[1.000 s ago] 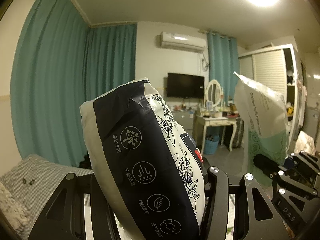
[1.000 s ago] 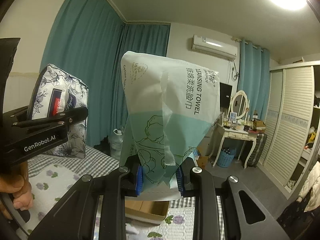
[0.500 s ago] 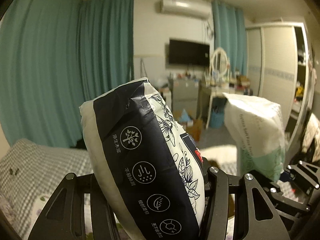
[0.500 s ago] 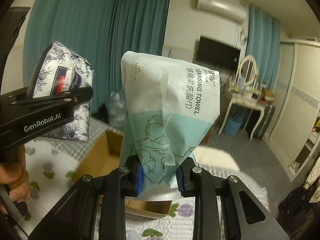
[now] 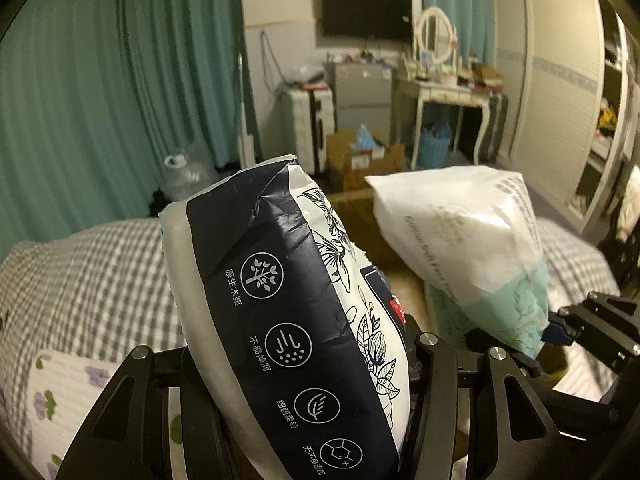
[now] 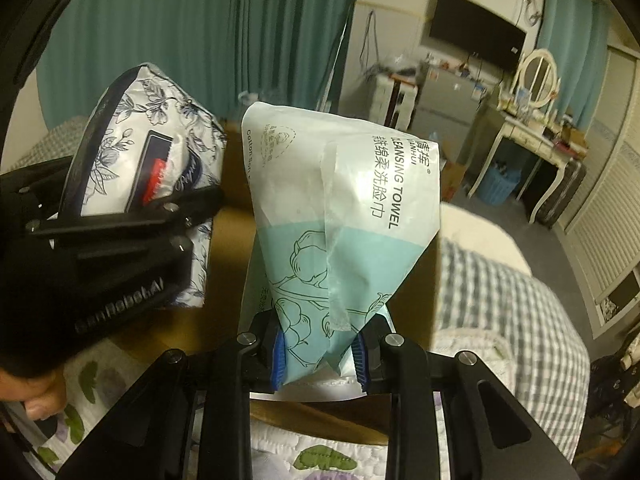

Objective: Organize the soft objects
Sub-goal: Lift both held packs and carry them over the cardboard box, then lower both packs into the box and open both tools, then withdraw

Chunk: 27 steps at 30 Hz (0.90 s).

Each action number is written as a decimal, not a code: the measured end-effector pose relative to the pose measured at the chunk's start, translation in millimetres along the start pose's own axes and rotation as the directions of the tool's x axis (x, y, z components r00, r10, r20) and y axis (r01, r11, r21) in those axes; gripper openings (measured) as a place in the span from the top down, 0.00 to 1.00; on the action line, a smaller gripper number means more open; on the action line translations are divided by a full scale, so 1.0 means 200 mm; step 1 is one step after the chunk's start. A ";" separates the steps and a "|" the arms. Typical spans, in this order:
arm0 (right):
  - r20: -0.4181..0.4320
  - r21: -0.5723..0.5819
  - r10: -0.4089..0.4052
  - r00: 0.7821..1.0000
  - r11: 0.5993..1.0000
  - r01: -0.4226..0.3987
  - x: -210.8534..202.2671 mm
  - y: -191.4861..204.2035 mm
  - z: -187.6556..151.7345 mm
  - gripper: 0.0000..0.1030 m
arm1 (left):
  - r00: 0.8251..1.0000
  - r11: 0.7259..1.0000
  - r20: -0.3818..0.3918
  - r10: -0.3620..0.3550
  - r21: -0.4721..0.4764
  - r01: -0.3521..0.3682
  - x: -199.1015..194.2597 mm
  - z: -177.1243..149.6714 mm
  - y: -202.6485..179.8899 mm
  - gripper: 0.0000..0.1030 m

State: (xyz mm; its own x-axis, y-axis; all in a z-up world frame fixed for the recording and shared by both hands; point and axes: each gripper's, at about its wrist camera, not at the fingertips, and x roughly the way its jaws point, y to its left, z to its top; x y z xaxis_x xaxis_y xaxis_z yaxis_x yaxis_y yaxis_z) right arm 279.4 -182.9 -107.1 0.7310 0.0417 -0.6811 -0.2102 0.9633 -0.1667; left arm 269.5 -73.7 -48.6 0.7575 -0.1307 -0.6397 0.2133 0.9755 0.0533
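Observation:
My left gripper (image 5: 296,364) is shut on a navy and white floral tissue pack (image 5: 288,312), which stands tilted between its fingers. The same tissue pack (image 6: 152,160) shows at the left of the right wrist view, held by the left gripper (image 6: 132,216). My right gripper (image 6: 320,350) is shut on the bottom of a white and mint cleansing towel pack (image 6: 340,208), its blue pads (image 6: 279,354) pressing the soft bag. That towel pack (image 5: 472,248) appears at the right in the left wrist view. Both packs hang over an open brown cardboard box (image 6: 232,280) on the bed.
The box sits on a bed with a grey checked cover (image 5: 80,272) and a floral quilt (image 6: 320,456). A person's fingers (image 6: 28,396) show at the lower left. Beyond stand teal curtains (image 5: 120,80), a white dressing table (image 5: 448,92), a wardrobe (image 5: 560,80) and floor boxes (image 5: 360,156).
Both grippers have tipped down and dropped with their packs. The view swung from ceiling and walls to the bed, and the cardboard box now lies beneath both packs.

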 end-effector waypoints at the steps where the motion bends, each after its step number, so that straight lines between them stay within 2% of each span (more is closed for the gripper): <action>1: -0.016 -0.003 -0.001 1.000 1.000 0.001 0.02 0.01 0.00 0.74 | 1.000 1.000 -0.019 -0.001 0.002 0.001 0.04 -0.01 0.00 0.50; 4: -0.061 -0.001 0.007 0.998 1.000 -0.007 0.09 0.01 -0.02 0.73 | 0.997 1.000 -0.079 -0.008 0.004 0.008 0.15 -0.02 -0.01 0.49; 8: -0.077 0.028 0.028 0.997 0.999 -0.026 0.12 -0.02 -0.02 0.72 | 0.997 0.999 -0.075 0.019 0.031 -0.016 0.15 -0.03 -0.03 0.46; 13: -0.064 0.044 0.026 0.998 0.999 -0.023 0.12 -0.04 -0.02 0.69 | 0.997 1.000 -0.075 0.009 0.006 -0.009 0.17 -0.03 0.02 0.44; 16: -0.036 0.056 0.021 0.999 0.998 -0.019 0.10 -0.04 -0.02 0.61 | 0.996 1.000 -0.085 -0.020 -0.022 0.018 0.19 -0.03 0.07 0.41; 20: 0.008 0.078 0.013 1.000 0.997 -0.013 0.01 -0.03 0.01 0.53 | 0.996 0.998 -0.073 -0.040 -0.053 0.036 0.13 -0.01 0.11 0.36; 24: 0.077 0.099 -0.008 0.997 0.995 0.001 -0.11 -0.06 0.04 0.39 | 0.999 0.996 -0.027 -0.033 -0.080 0.031 0.01 0.02 0.14 0.31; 27: 0.127 0.125 -0.016 0.992 0.992 0.000 -0.23 -0.07 0.05 0.39 | 0.999 0.996 0.024 -0.035 -0.084 0.037 -0.11 0.05 0.15 0.30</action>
State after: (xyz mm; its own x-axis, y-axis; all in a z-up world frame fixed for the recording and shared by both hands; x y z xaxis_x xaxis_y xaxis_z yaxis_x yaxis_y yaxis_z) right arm 255.0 -196.5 -65.8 0.8108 0.0598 -0.5822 -0.1276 0.9889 -0.0761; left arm 265.6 -42.4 -25.5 0.7640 -0.1692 -0.6226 0.1887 0.9814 -0.0351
